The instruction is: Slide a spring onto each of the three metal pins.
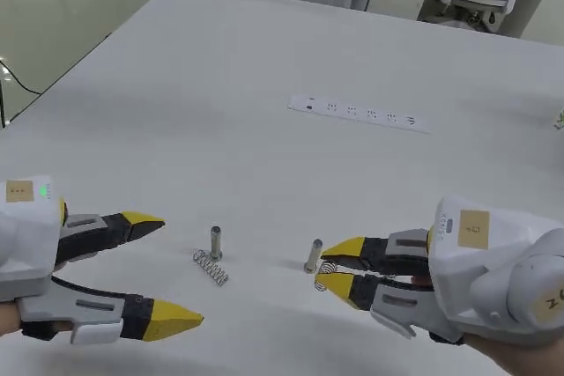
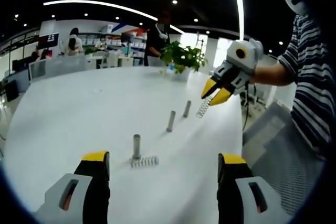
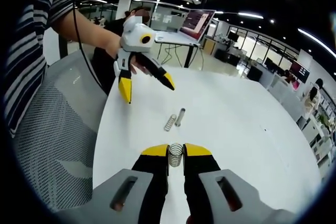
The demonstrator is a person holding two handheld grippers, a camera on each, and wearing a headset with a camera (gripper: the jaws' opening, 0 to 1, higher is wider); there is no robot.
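Grip is sound at the right claw (image 1: 326,271): the jaws are drawn almost together on one end of a spring (image 3: 176,155). The rest of the coil juts free past the tips, and in the left gripper view it slants downward.

Reference is the first pin (image 1: 216,241), the one standing nearest the left claw (image 1: 181,268).
- The right claw and its spring are well off from the first pin, on the side away from the left claw.
- A bare pin (image 1: 313,254) stands upright just beside the spring's free end, between it and the first pin.
- In the left gripper view, the middle pin (image 2: 170,120) and end pin (image 2: 187,108) run in a row away from the first pin. Which of them is the bare pin cannot be told.
- A loose spring (image 1: 210,266) lies flat on the table (image 1: 264,156), just beside the first pin's foot.
- The left claw is wide open, holds nothing, and hovers just short of the first pin.

Finding: no pin carries a spring yet, so this is the first fitting.

Recommended:
- Turn the spring until its axis stands as upright as the pin.
- Centre the open end over the pin's top, then lower it straight.
- A slanted coil will likely catch on the rim, and the pin may topple.
- Part the jaws only once the coils ring the pin.
- Steady the pin's base with the left claw if it rocks.
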